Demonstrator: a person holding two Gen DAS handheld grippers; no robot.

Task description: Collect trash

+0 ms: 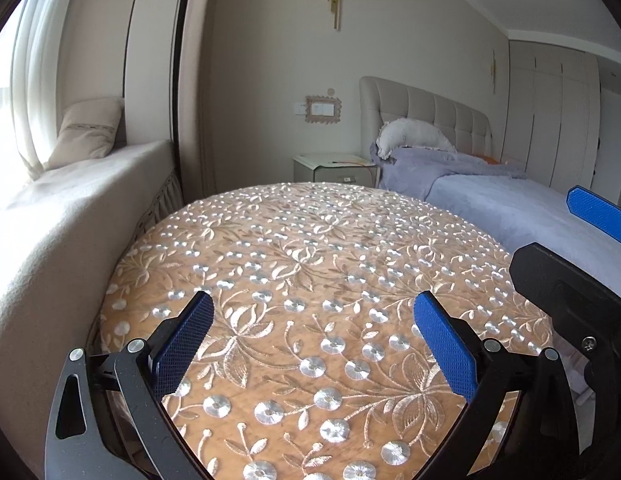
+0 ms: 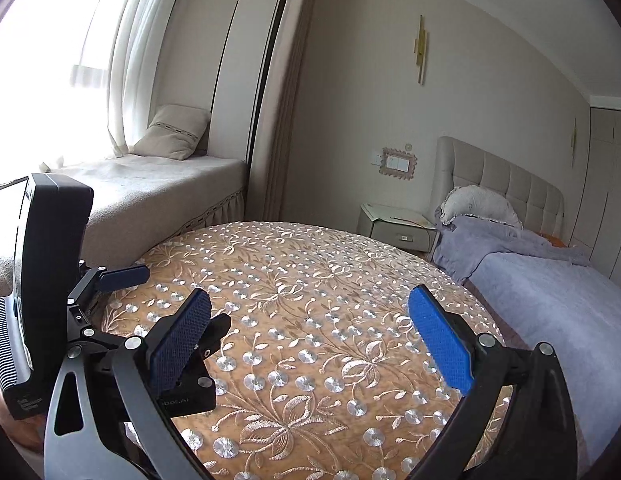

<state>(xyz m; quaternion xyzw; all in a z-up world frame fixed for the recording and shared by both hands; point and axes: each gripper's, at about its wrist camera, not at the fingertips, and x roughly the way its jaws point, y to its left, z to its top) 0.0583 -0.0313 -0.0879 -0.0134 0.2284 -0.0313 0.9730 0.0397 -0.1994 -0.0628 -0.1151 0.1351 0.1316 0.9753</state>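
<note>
A round table point(image 1: 310, 248) point(image 2: 310, 280) under an orange cloth embroidered with white flowers fills the lower half of both views. I see no trash on it. My left gripper point(image 1: 312, 344) hovers over its near side, open, with nothing between the blue pads. My right gripper point(image 2: 308, 340) is open too, over the same table, nothing between its pads. In the left wrist view the right gripper's blue finger point(image 1: 598, 212) and black body show at the right edge. In the right wrist view the left gripper point(image 2: 122, 276) with its black camera box sits at the left.
A cushioned window seat point(image 1: 70, 208) point(image 2: 158, 192) with a beige pillow point(image 2: 174, 132) runs along the left. A small bedside cabinet point(image 1: 334, 168) point(image 2: 398, 226) stands beyond the table. A bed point(image 1: 510, 204) point(image 2: 550, 292) with a lilac cover lies to the right, close to the table's edge.
</note>
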